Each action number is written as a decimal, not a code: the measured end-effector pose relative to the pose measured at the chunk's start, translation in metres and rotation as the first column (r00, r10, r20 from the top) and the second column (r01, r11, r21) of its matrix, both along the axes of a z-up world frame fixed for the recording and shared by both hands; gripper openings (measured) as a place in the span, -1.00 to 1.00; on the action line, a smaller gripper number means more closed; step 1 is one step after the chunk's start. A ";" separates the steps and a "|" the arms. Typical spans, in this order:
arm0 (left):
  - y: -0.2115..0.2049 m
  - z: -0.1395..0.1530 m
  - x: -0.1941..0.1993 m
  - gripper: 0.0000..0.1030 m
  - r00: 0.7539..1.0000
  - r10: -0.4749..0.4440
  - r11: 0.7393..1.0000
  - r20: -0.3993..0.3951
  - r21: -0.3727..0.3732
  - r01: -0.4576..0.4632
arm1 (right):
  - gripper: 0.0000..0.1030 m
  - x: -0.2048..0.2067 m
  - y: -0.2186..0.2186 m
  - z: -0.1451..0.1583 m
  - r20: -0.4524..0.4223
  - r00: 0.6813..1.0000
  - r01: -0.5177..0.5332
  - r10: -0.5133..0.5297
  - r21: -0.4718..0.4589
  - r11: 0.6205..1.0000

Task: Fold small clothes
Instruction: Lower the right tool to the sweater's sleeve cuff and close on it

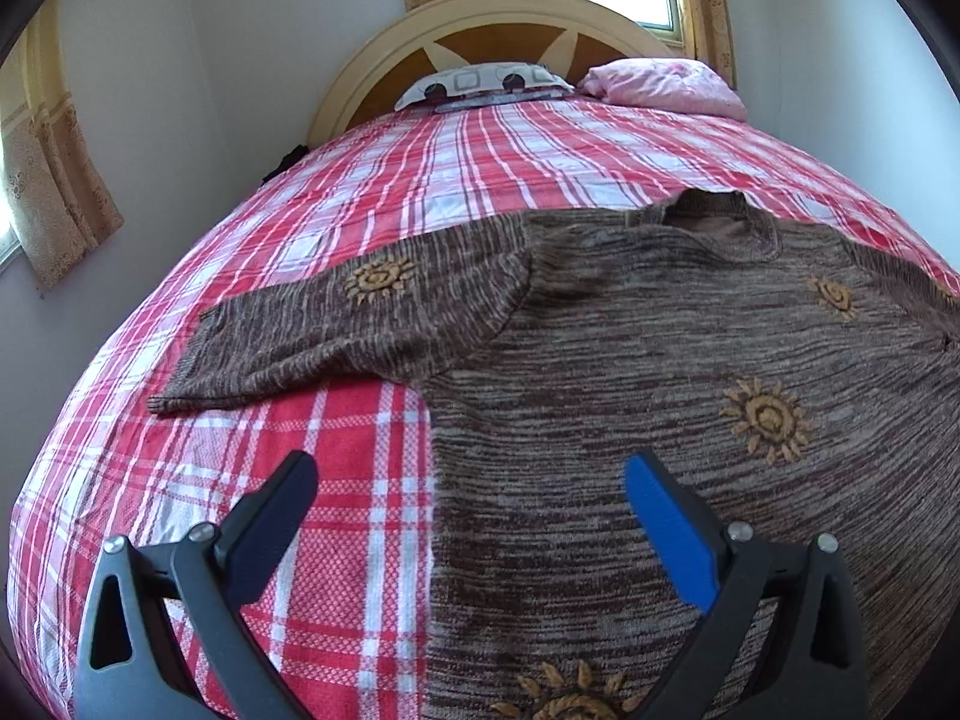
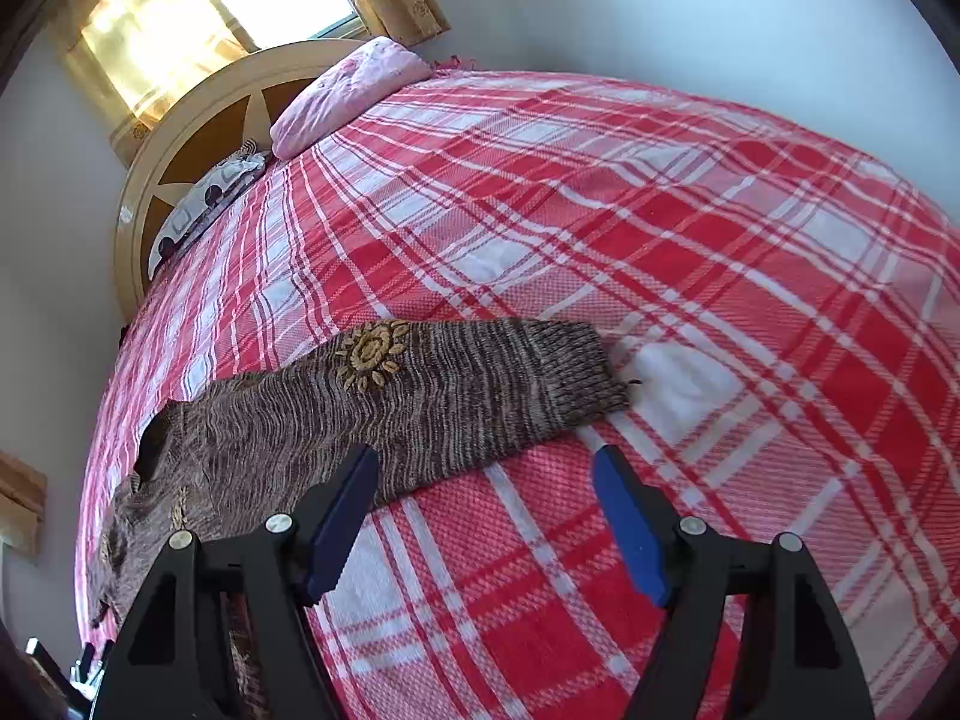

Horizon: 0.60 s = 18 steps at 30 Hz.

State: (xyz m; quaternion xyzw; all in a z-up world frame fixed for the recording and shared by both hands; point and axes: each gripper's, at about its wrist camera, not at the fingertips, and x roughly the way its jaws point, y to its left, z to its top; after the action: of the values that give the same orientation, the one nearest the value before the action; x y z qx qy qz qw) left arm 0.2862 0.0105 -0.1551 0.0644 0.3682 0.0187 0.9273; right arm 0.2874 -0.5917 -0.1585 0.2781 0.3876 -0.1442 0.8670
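Observation:
A brown striped knit sweater (image 1: pixel 630 372) with tan sun motifs lies flat on the red and white plaid bedspread (image 1: pixel 336 480). Its collar points toward the headboard and its left sleeve (image 1: pixel 336 324) stretches out to the left. My left gripper (image 1: pixel 471 480) is open and empty, hovering over the sweater's left body edge. In the right wrist view the other sleeve (image 2: pixel 456 390) lies spread to the right, cuff on the bedspread (image 2: pixel 720 300). My right gripper (image 2: pixel 486 474) is open and empty, just below that sleeve.
A patterned pillow (image 1: pixel 486 84) and a pink pillow (image 1: pixel 666 87) lie at the round wooden headboard (image 1: pixel 480 18). White walls flank the bed, with curtained windows (image 2: pixel 240 6) behind it. Plaid bedspread extends widely to the right of the sweater.

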 end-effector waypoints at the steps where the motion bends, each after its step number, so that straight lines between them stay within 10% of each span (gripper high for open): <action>1: 0.001 0.000 0.001 1.00 1.000 0.000 1.000 -0.002 -0.003 0.000 | 0.40 0.003 0.000 -0.002 -0.003 1.000 -0.001 0.001 0.014 1.000; 18: 0.008 -0.006 0.005 1.00 0.999 0.043 0.999 -0.017 -0.032 -0.044 | -0.30 0.036 -0.022 -0.024 -0.010 0.993 0.117 -0.116 0.079 0.990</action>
State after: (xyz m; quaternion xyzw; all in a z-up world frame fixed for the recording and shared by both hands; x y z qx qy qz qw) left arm 0.2916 0.0182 -0.1614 0.0413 0.3773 0.0324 0.9246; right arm 0.3237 -0.6140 -0.1829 0.3343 0.3782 -0.1797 0.8443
